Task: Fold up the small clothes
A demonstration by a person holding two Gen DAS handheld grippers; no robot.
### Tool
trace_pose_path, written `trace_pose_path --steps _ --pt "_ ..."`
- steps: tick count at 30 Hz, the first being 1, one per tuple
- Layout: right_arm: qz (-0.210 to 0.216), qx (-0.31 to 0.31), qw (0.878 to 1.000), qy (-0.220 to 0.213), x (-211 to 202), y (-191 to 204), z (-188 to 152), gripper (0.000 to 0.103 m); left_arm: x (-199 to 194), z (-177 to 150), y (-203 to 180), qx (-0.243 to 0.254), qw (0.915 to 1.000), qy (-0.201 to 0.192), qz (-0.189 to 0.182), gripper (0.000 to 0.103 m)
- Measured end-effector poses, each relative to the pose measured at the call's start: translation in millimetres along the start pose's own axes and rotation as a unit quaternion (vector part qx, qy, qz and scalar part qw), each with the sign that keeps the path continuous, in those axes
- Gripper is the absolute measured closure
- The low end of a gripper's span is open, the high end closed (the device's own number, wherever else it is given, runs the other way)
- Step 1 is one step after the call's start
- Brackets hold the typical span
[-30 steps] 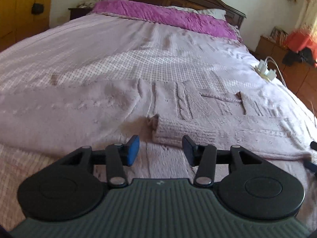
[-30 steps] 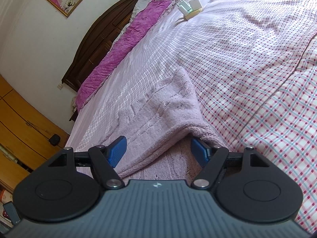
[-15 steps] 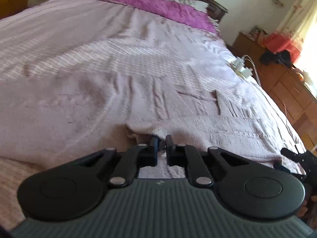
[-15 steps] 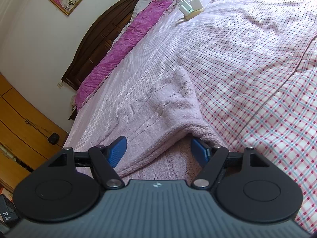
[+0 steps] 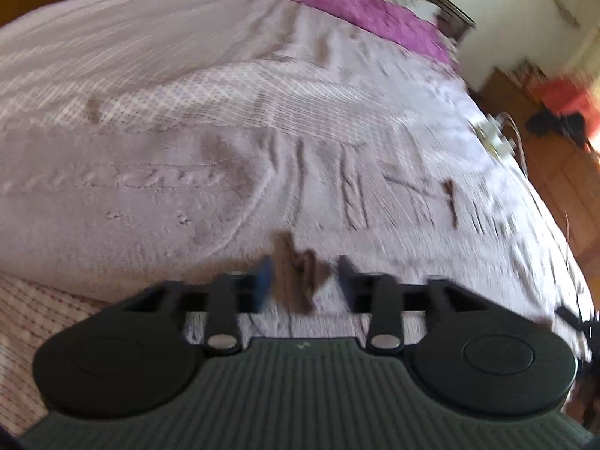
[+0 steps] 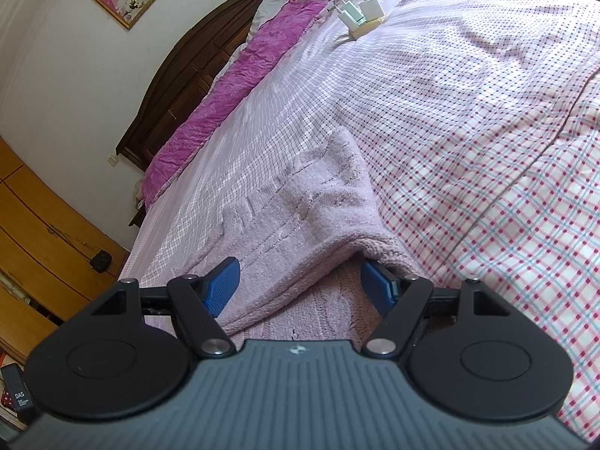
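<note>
1. Left gripper (image 5: 303, 279): jaws parted moderately, low over the pale pink knitted sweater (image 5: 232, 202), with a dark bunched fold of knit lying in the gap; motion blur makes it hard to tell whether either pad touches that fold, but nothing looks clamped.
2. Right gripper (image 6: 302, 285): jaws spread wide, straddling a raised edge of the sweater (image 6: 300, 221); left blue pad (image 6: 221, 287) resting on top of the knit, right one tucked under the lifted ribbed hem; no squeeze on the fabric.
3. Sweater: spread flat across the checked bedsheet (image 6: 468, 120), well short of the magenta quilt (image 6: 232, 108) at the headboard end, cable-knit front facing up.
4. White power strip (image 6: 360, 15): on the sheet beyond the sweater, far side from the grippers, near the quilt.
</note>
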State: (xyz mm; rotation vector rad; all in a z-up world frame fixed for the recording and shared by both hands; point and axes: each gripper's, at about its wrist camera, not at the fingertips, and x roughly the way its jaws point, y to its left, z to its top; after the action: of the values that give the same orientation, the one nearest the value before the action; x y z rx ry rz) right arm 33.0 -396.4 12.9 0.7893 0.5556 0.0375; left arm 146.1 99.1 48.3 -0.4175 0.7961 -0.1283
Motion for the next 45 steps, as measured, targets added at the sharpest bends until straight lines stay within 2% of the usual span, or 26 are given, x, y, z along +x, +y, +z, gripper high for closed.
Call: trace_pose_path --steps 5,10,12,14,18,22,27,31,35,41,45 --pt "0.004 0.009 1.000 -0.005 3.0 -3.2 0.5 0.025 9.5 2.1 3.4 -0.040 0.9989 0.000 -0.025 0.055" --pt "0.011 0.040 0.999 -0.017 7.4 -6.6 3.5 0.025 26.0 0.7 -3.8 -0.035 0.9990 -0.006 -0.029 0.057" --pt "0.014 0.045 0.999 -0.019 6.5 -5.2 4.9 0.025 30.0 0.6 -11.4 -0.019 0.9994 -0.007 -0.030 0.092" --pt "0.018 0.034 0.999 -0.023 2.9 -0.8 4.1 0.025 28.8 2.3 -16.6 -0.011 0.9994 -0.013 -0.029 0.093" --pt "0.019 0.004 1.000 -0.017 1.7 6.4 -2.0 0.025 17.3 11.2 -24.6 0.028 0.9983 -0.045 0.022 0.093" --pt "-0.007 -0.020 1.000 -0.011 6.0 4.4 -9.8 0.025 26.7 14.9 -26.8 0.057 0.9965 -0.029 0.054 0.092" --pt "-0.012 -0.035 0.999 -0.009 1.0 1.9 -12.3 0.025 40.8 5.0 -36.8 0.114 0.9895 -0.020 0.086 0.090" --pt "-0.022 -0.054 0.998 -0.002 -7.7 5.7 -15.2 0.025 33.8 5.3 -34.2 0.101 0.9919 -0.021 0.074 0.089" --pt "-0.020 -0.074 0.997 0.000 -18.8 13.7 -18.7 0.025 17.6 5.0 -32.9 0.090 0.9932 -0.028 0.067 0.080" --pt "-0.013 -0.129 0.991 -0.025 -24.0 36.1 -18.9 0.025 -13.0 -5.6 -39.4 0.098 0.9925 -0.049 0.054 0.073" --pt "-0.022 -0.136 0.990 -0.035 -14.2 39.2 -13.8 0.025 -18.7 -13.4 -45.6 0.107 0.9914 -0.055 0.052 0.071"
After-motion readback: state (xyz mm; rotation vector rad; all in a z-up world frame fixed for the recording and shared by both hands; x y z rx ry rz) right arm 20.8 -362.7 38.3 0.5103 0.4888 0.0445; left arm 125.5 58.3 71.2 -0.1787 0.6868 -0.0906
